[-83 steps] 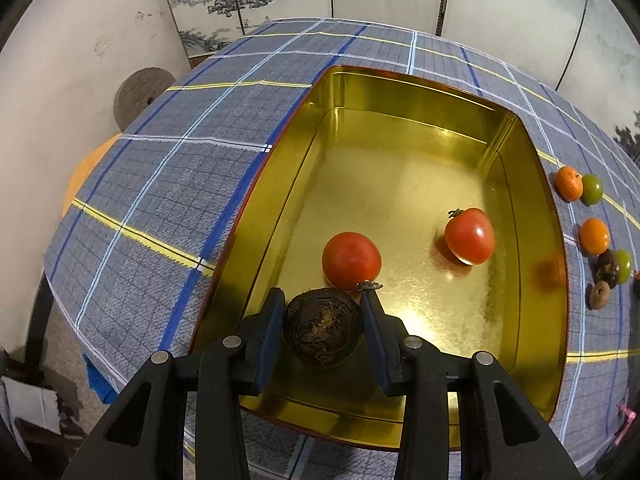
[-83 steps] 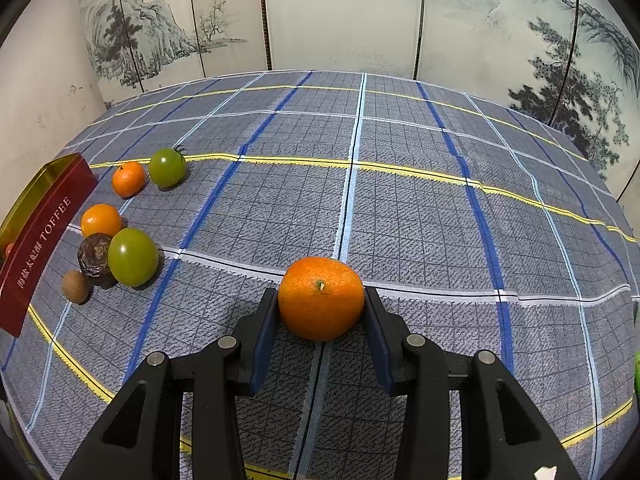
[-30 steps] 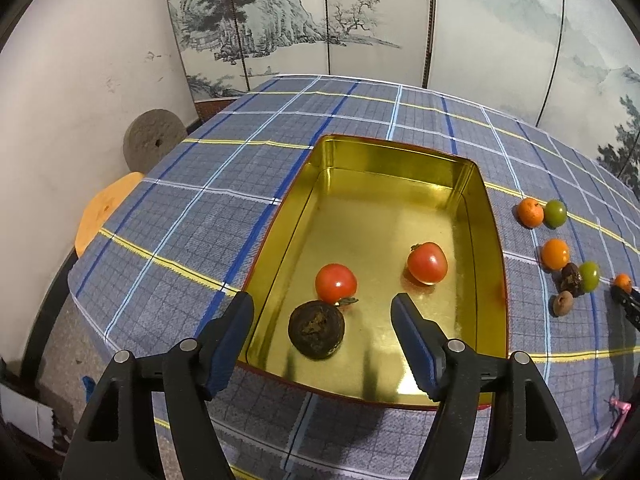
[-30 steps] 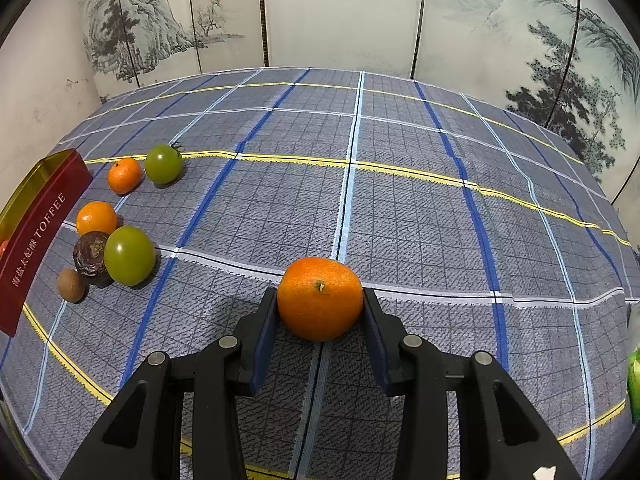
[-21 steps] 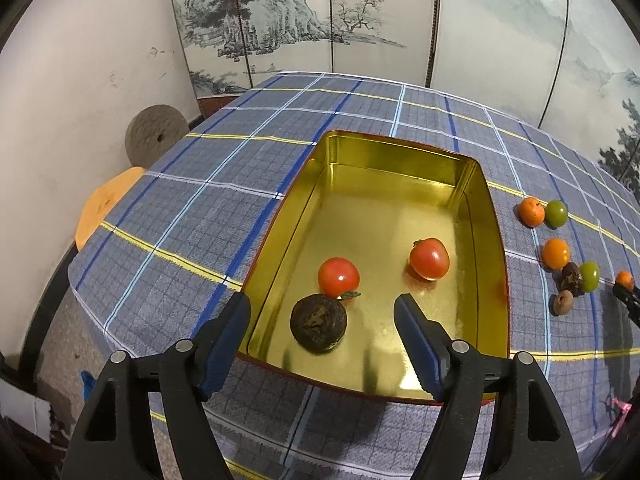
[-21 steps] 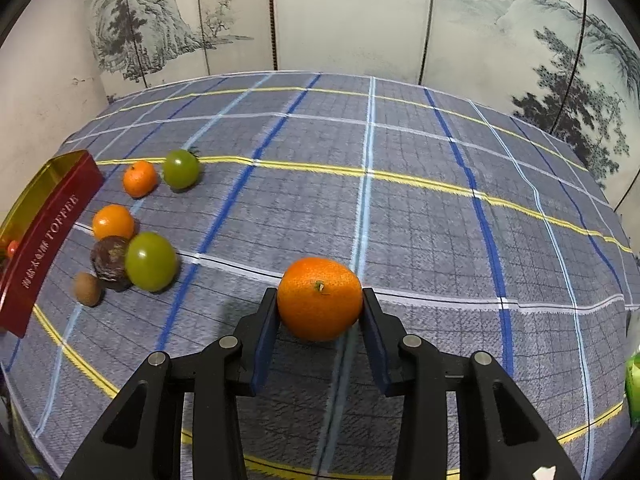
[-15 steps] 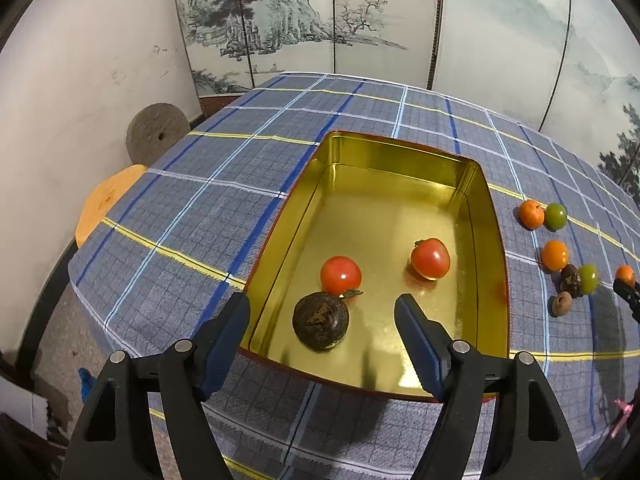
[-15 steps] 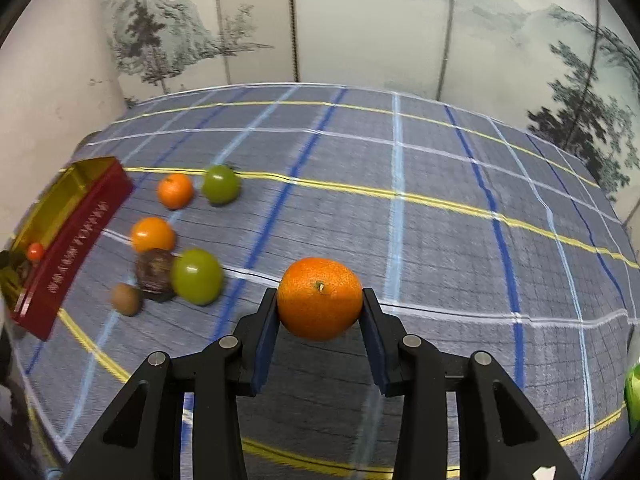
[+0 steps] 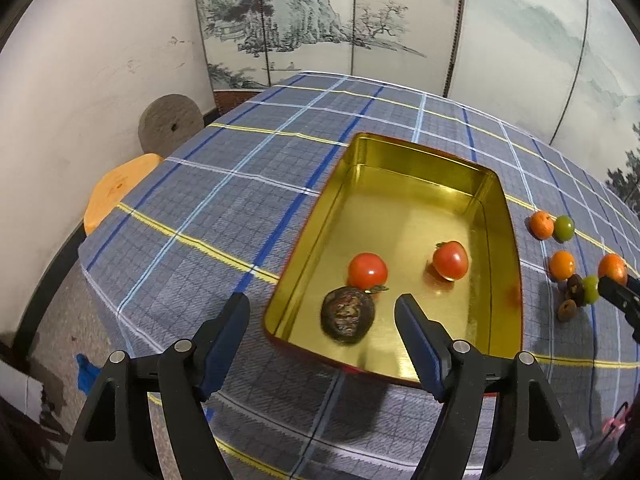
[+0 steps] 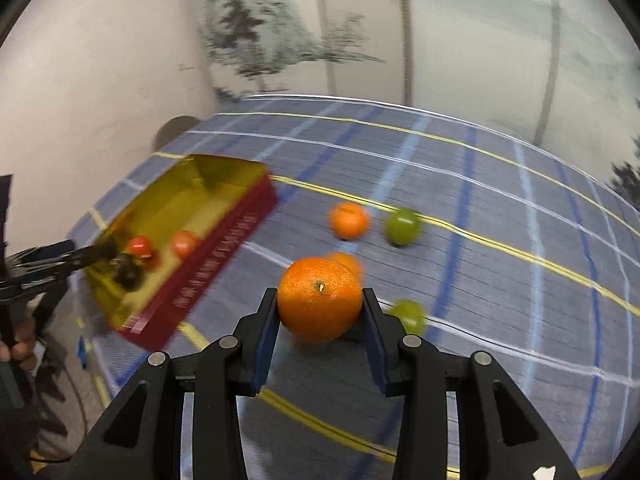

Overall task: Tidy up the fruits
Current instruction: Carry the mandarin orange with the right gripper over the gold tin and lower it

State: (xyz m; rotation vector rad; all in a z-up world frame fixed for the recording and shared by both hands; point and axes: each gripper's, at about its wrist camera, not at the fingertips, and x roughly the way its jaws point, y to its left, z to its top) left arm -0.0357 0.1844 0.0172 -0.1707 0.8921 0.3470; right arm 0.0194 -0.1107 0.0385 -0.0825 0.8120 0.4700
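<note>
One big orange (image 10: 319, 305) is pinched in the right gripper (image 10: 320, 308) jaws, carried above the worktop (image 9: 224, 200) toward the gold tin (image 9: 502, 216). It should be lowered gently onto bare tin floor, clear of what's inside. Left gripper (image 9: 322, 334) jaws are spread, nothing between them. Counted in the tin: two tomatoes (image 9: 367, 270), one dark wrinkled fruit (image 9: 347, 314). Outside: two smaller oranges, two green fruits, two small brown ones.
</note>
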